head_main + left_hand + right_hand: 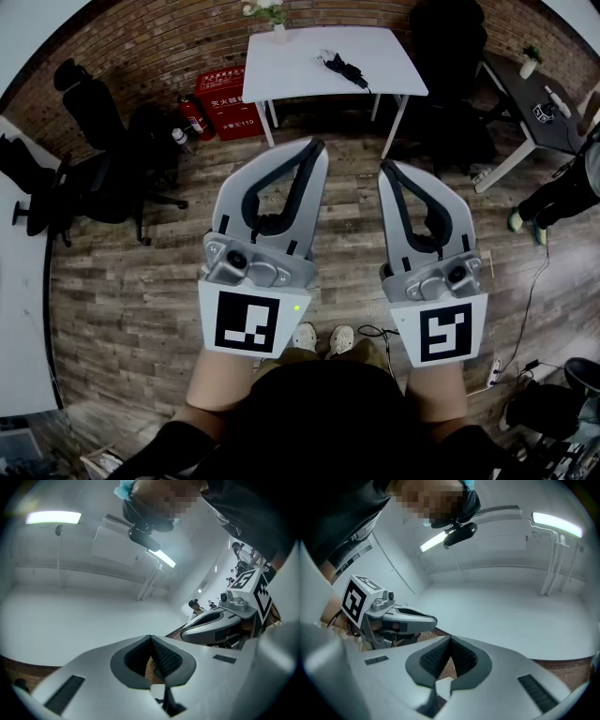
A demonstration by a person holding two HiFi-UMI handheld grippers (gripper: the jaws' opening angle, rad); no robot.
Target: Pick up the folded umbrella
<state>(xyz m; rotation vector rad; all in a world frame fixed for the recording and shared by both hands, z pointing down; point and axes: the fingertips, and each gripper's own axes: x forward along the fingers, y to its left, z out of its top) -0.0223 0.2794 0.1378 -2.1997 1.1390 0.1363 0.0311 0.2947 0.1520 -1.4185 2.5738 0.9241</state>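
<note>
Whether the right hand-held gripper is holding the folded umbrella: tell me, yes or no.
No, the right hand-held gripper is shut on nothing, and the folded umbrella lies on the white table.

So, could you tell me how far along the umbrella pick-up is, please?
Nothing is done yet: the dark bundle that looks like the folded umbrella lies untouched on the white table. In hand: the left tool and right tool are both shut and empty, held short of the table. Still to do: approach, open a tool, grip and lift.

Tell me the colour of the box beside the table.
Red box, white lettering; head view shows it best.
</note>
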